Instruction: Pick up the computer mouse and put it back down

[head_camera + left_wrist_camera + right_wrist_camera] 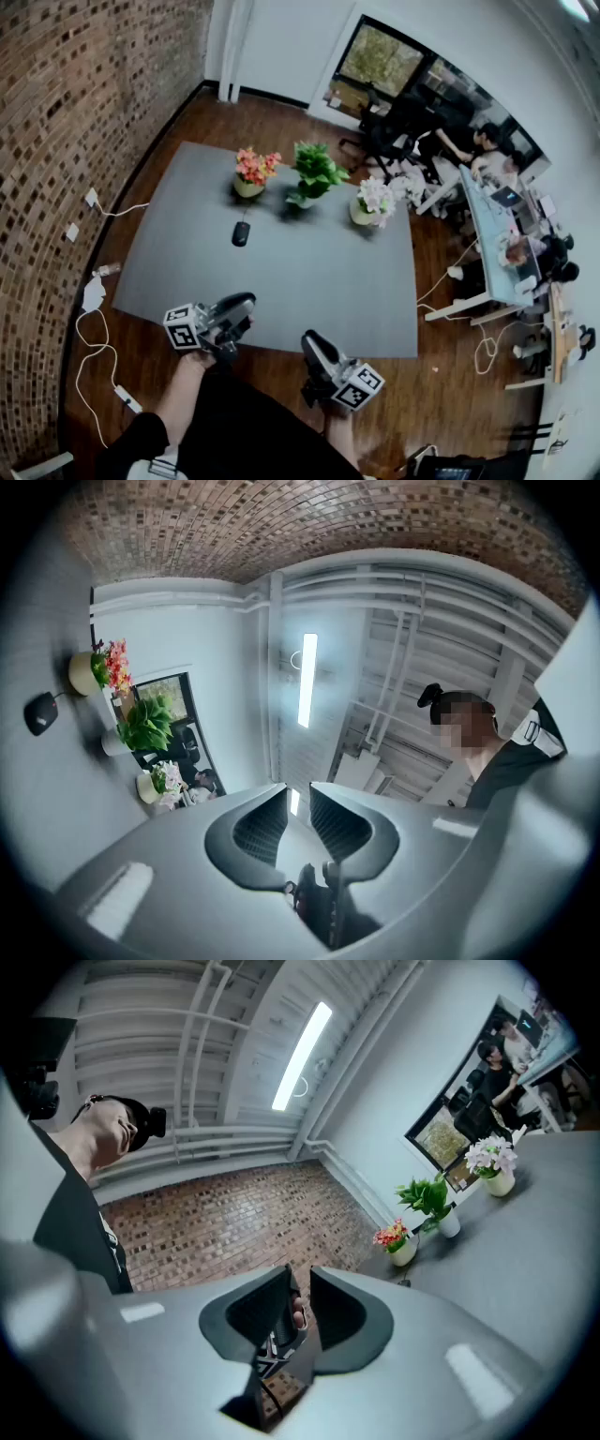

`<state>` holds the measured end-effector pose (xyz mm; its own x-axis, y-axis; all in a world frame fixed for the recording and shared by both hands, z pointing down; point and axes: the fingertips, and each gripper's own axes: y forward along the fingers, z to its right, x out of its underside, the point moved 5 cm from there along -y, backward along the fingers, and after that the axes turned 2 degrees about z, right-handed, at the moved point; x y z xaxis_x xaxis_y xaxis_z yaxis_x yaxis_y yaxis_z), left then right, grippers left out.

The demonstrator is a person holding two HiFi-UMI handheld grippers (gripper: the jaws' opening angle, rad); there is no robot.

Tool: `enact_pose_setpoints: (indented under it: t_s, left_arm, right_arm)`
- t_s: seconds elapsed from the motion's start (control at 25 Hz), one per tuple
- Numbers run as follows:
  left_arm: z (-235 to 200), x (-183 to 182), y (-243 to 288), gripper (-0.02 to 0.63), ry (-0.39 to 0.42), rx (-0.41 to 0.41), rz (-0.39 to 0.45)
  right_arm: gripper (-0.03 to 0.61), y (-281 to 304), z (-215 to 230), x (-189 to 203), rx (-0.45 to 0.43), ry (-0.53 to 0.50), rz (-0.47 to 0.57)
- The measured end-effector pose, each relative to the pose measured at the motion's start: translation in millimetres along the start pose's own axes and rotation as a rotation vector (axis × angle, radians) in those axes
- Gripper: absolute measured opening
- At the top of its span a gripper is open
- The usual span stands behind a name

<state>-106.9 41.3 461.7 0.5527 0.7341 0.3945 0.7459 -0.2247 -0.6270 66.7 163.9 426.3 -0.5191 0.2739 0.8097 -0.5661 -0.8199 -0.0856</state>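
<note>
Two grippers are held at the near edge of the grey bench (309,272), and neither one has anything in it. The left gripper (242,307) has its jaws almost together, with only a thin slit between them, and the right gripper (309,339) looks the same.

The computer mouse (241,233) lies on the bench, well apart from both grippers, on the side of the three flower pots (251,173). It is almost straight ahead of the left jaws. Its long axis runs away from the person, a little slanted, and its cable leaves the far end toward the pot with orange flowers. In the left gripper view the mouse (40,712) sits far off at the edge, and the left gripper (298,794) looks mostly at the ceiling, so these jaws aim above the mouse, not at it.

The left hand is clearly the nearer one. The right gripper (300,1279) hangs off the bench edge, further from the mouse. I think the pick has not begun: the left gripper would have to tip down, go forward and open, and then close across the short width of the mouse.

I can read no brand or label on the mouse or the pots. The only print is the square marker pattern on each cube (183,325).
</note>
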Motion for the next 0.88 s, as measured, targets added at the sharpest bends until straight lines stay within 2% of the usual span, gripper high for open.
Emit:
enact_pose_setpoints:
  t_s: [0.16,0.4,0.56,0.68,0.88]
  left_arm:
    - [-41,-51,-7,0.046,-0.055,-0.001,0.086]
    - [-91,-93,-20,0.046,-0.152,0.03,0.163]
    - [-119,-122,-21,0.046,-0.098,-0.015,0.193]
    - [-136,-140,-27,0.046,-0.046,-0.063,0.186]
    - [-173,-155,-43,0.046,0.03,-0.236,0.148]
  right_arm:
    - [0.052,66,18,-15,0.015,-0.023,-0.006]
    - [0.052,133,28,-16,0.033,-0.015,-0.085]
    - [0.052,157,45,-2,0.055,0.02,-0.152]
    - [0.052,187,47,1,0.025,0.01,-0.213]
    - [0.052,216,46,-3,0.004,-0.018,-0.243]
